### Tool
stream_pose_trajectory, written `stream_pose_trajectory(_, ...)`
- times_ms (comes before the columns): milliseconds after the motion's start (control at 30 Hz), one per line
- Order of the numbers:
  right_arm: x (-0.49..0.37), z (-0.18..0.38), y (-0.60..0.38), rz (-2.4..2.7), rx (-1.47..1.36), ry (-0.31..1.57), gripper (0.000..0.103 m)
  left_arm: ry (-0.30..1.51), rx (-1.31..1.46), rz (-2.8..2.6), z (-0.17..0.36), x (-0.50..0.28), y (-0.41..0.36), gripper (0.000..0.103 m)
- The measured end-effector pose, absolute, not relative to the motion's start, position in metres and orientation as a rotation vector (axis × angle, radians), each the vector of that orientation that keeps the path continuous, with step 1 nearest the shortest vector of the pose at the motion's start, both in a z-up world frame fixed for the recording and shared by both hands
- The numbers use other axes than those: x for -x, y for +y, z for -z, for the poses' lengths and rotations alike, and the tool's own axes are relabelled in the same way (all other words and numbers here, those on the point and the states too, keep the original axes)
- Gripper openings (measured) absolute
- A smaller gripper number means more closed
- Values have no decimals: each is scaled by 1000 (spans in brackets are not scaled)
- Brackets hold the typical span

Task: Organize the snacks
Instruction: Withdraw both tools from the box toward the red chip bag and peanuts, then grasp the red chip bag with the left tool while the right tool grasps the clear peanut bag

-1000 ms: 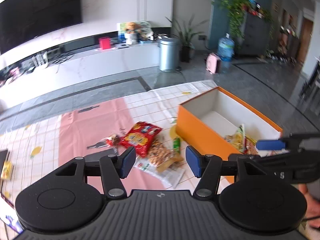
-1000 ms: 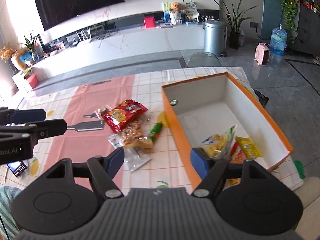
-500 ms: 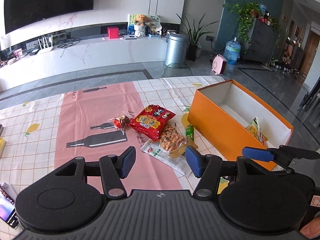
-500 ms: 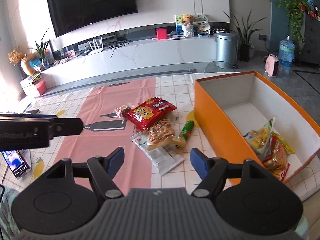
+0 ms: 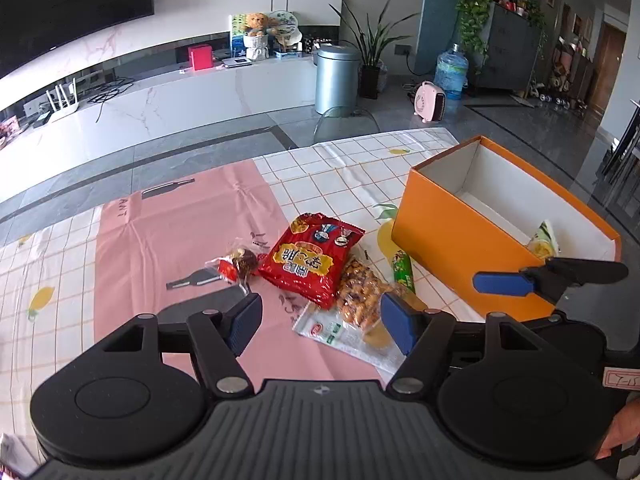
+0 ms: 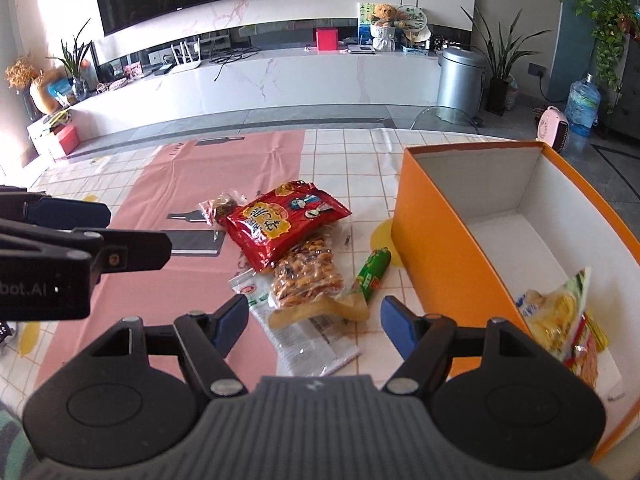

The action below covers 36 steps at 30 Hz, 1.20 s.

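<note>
Left gripper (image 5: pixel 322 322): blue-padded fingers (image 5: pixel 247 320) apart, nothing between them; jaws just been widening. Ahead of the fingertips, on the checked tablecloth with pink panel (image 5: pixel 168 224): glossy red crinkled snack bag with yellow label (image 5: pixel 310 258), flat. Just left of it, small clear-wrapped dark sweet with red tag (image 5: pixel 236 264). Near the right fingertip, clear bag of brown glazed nuts (image 5: pixel 360 292), lying across a flat white sachet with red logo (image 5: pixel 340 330). Right of the nuts, green tube-shaped stick snack (image 5: pixel 404 270), close beside the open orange cardboard box with white lining (image 5: pixel 448 236).

Right gripper (image 6: pixel 314 320): fingers spread, empty. Nut bag and white sachet directly ahead between the fingertips, not touched. Green stick just ahead of the right fingertip. Box to the right of the right finger; inside, at its near end, a yellow chip packet (image 6: pixel 558 312) with other small red and yellow packets (image 6: pixel 586 344).
</note>
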State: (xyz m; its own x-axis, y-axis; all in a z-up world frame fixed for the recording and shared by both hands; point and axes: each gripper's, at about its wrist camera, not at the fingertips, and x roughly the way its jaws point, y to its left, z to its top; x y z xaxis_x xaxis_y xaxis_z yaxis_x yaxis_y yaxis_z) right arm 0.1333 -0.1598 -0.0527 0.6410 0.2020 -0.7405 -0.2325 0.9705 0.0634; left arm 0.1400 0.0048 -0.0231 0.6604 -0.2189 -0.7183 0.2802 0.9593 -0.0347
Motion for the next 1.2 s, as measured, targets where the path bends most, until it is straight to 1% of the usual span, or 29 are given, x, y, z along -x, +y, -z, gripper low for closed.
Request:
stream_pose_trajectory(133,-160,66,-153,-252,79,822,71,802,-128,314,33,-159,5,84)
stream_pose_trajectory(233,-179,79,-149,-266,100,822,70,823,-152,328,46,-175,7,84)
stream_pose_trajectory(300,-189,88,-149,-270,108,821,66,838,-154,349,54,-185,9,84)
stream_pose_trajectory(400,-203,102,-151,-274,91,829,65,849,-155,402,66,-201,10,84)
stream_pose_trajectory(467,-209,109,-153,-282,74,833,63,858,-158,431,72,-213,10,85)
stream_pose_trajectory(600,-217,119,-157,-319,35,829,63,906,-160,480,85,-236,8,87)
stream_pose_trajectory(833,-220,131,-160,-386,18,826,60,934,-190,525,96,-255,8,88)
stream_pose_trajectory(1033,-223,138,-157,-429,13,852,60,982,-337,578,110,-271,-8,88)
stream_pose_trajectory(1200,-228,149,-156,-443,-12,874,68,978,-396,587,112,-278,-13,90)
